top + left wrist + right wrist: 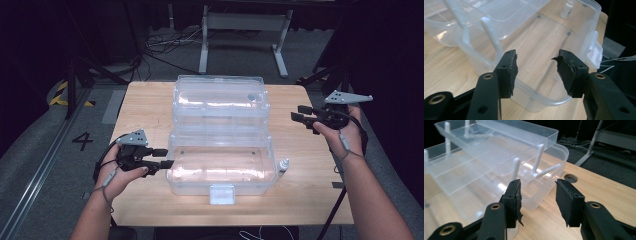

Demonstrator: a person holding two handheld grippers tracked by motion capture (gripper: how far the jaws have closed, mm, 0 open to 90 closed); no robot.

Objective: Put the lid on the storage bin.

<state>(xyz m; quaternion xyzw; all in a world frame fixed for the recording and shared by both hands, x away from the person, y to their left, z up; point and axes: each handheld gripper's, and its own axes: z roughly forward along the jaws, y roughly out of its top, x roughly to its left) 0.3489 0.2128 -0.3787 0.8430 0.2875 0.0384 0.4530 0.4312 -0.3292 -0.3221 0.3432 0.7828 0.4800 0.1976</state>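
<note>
High view: both grippers' fingers (pixel 510 71) parted, gripping nothing, flanking the clear box (pixel 222 170).

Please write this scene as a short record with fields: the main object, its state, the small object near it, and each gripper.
main object: clear plastic box on wooden table
state: open, tiered trays raised behind
small object: little white bottle, standing outside the box's right end
left gripper: open, jaws either side of the box's left rim, not pressing
right gripper: open, empty, apart from the box
</note>
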